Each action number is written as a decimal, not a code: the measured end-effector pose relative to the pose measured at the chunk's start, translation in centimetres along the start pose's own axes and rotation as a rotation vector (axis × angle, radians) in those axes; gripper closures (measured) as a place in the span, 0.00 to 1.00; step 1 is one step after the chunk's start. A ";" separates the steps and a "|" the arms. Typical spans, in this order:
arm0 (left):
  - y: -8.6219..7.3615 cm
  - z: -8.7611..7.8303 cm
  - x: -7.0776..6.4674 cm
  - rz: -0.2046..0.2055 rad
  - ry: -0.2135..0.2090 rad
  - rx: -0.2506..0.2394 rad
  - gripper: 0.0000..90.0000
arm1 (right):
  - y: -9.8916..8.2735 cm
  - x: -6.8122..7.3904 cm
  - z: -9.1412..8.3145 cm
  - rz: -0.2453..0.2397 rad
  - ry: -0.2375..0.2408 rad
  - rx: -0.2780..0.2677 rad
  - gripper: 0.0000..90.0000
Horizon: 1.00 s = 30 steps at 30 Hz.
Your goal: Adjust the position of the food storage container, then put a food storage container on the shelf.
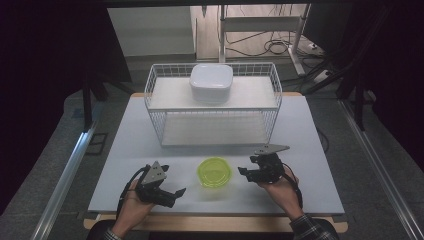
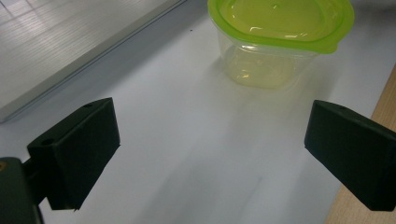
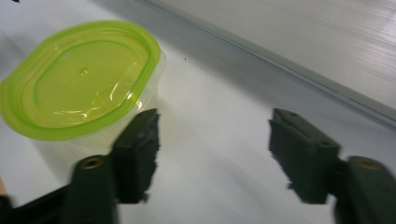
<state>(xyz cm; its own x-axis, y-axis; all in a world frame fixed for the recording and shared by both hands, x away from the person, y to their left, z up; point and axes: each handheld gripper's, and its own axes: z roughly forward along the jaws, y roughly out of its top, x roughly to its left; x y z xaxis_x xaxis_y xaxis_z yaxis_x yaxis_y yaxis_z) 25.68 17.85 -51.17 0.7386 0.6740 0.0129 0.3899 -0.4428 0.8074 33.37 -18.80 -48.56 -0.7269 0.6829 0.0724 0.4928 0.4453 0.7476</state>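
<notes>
High view took in the whole white counter [image 1: 125, 165], w/ a white wire rack [image 1: 213, 102] at the back and a white lidded box [image 1: 211, 82] on its top shelf. Gripper views gave close detail instead: a clear tub w/ green lid [image 2: 279, 39], lid on, standing on the counter in front of the rack, btwn both hands. Left claw [image 1: 170, 192] hovered low, angled toward the tub, jaws released and wide apart. Right claw [image 3: 212, 154] sat just beside the tub, also spread, holding nothing.

White table [image 1: 310, 150] w/ wire rack [image 1: 155, 107], lidded green container [image 1: 214, 172], probably plastic.
</notes>
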 end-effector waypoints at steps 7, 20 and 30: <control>-0.6 -0.2 0.0 0.007 0.014 0.006 0.03 | -1.1 0.1 -0.8 -0.001 0.018 -0.026 0.17; -0.7 0.0 0.1 0.007 0.008 0.009 0.03 | -1.6 0.0 -0.8 0.000 0.042 -0.037 0.06; -0.7 0.1 0.0 0.009 0.005 0.016 0.03 | -1.2 0.6 0.3 0.033 0.107 0.021 0.03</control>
<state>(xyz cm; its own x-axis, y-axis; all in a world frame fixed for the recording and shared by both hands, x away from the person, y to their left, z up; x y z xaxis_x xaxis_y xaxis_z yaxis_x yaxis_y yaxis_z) 25.42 18.08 -51.81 0.7397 0.6725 0.0231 0.3917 -0.4582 0.7979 32.50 -18.76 -49.60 -0.7566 0.6321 0.1672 0.5262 0.4367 0.7297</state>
